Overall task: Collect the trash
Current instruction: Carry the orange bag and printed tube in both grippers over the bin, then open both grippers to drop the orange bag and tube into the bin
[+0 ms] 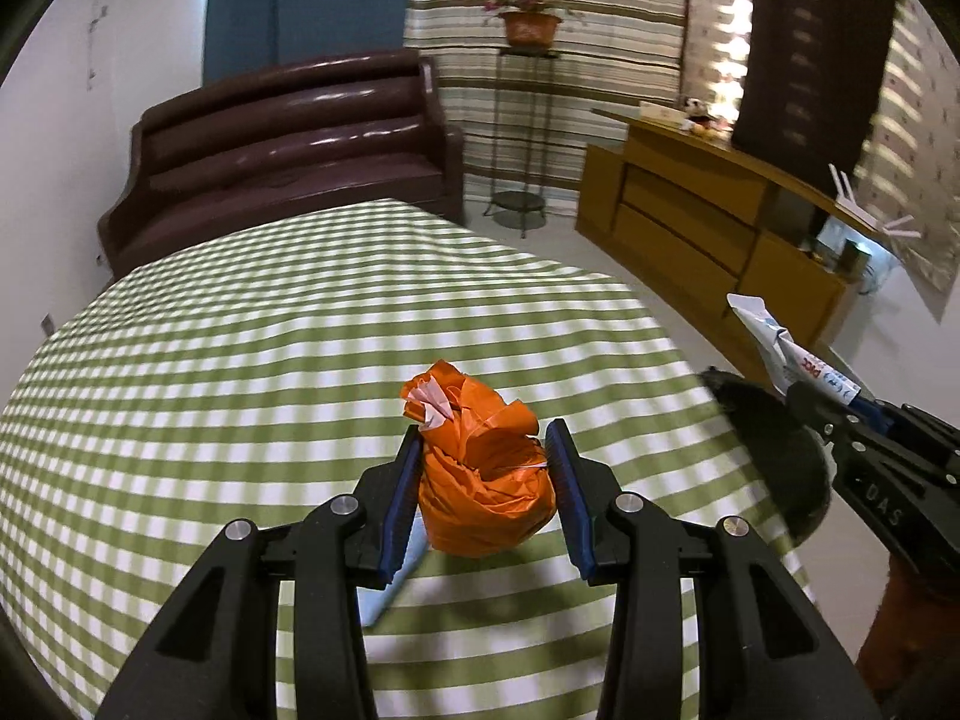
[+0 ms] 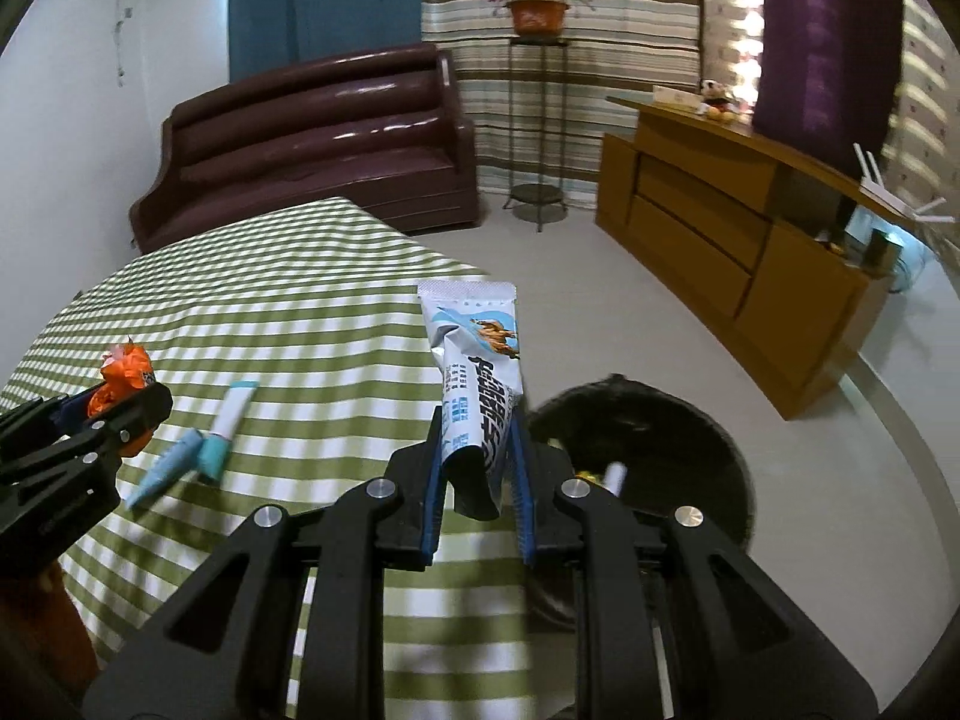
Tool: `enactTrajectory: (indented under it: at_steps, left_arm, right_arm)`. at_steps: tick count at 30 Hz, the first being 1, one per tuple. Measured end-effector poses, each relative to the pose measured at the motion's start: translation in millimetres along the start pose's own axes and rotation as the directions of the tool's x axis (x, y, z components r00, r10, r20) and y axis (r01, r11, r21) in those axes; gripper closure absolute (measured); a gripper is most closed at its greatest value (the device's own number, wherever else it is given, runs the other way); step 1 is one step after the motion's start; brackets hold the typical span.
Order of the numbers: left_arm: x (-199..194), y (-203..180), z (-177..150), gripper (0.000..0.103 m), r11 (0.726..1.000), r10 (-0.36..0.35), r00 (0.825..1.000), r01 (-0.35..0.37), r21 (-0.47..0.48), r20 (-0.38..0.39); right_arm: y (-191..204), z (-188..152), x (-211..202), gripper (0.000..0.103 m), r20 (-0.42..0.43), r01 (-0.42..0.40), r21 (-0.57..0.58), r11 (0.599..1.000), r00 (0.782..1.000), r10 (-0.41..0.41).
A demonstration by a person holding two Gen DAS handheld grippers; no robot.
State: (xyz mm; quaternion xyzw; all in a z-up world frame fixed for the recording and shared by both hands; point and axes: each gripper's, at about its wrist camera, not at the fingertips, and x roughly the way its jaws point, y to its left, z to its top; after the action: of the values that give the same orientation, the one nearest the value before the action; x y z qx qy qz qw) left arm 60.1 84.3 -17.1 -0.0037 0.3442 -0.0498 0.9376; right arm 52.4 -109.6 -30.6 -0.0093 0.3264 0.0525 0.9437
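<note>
Meanwhile, the left tool [image 1: 483, 450] is gripping a crumpled orange wrapper [image 1: 483, 474] between its 2 blue-padded fingers [image 1: 403, 498], closed snugly against the wad's sides and lifting it just above the bench [image 1: 210, 372], which is wearing a green-and-white checked cloth. A pale blue tube [image 1: 390, 582] is lying on the cloth partly under the left finger. From the right wrist view that same tube [image 2: 174, 465] is lying beside a second light blue tube with a white band [image 2: 225, 426], the 2 touching near their caps, both well apart from the right tool [image 2: 477, 456].

The right tool is clamping a white-and-blue printed sachet [image 2: 477, 384] by its lower part, the jaws narrowed onto it, and the sachet is standing upright past the bench's right edge. Just beyond and below it, a round black trash bin [image 2: 708, 438] is sitting on the floor, with a small white item [image 2: 615, 474] and something yellow showing inside.

Farther off, a dark maroon sofa [image 1: 288, 150], a potted plant on a metal stand [image 1: 528, 24] and a wooden cabinet [image 1: 702, 222] are lining the walls.
</note>
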Motion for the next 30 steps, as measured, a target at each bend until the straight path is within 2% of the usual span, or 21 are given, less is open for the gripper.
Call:
enactTrajectory:
  at_steps: [17, 26, 30]
  left_arm:
    - [32, -118, 9, 0.062, 0.98, -0.123, 0.992, 0.122, 0.156, 0.001]
    - [51, -152, 12, 0.062, 0.97, -0.143, 0.99, 0.144, 0.198, -0.017]
    - [59, -156, 12, 0.062, 0.969, -0.136, 0.99, 0.139, 0.202, -0.029]
  right_arm:
    - [-93, -13, -8, 0.084, 0.006, 0.095, 0.11, 0.989, 0.995, -0.097]
    - [-120, -18, -3, 0.084, 0.003, 0.121, 0.152, 0.981, 0.992, -0.123]
    - [-122, -20, 0, 0.084, -0.002, 0.126, 0.163, 0.978, 0.992, -0.127]
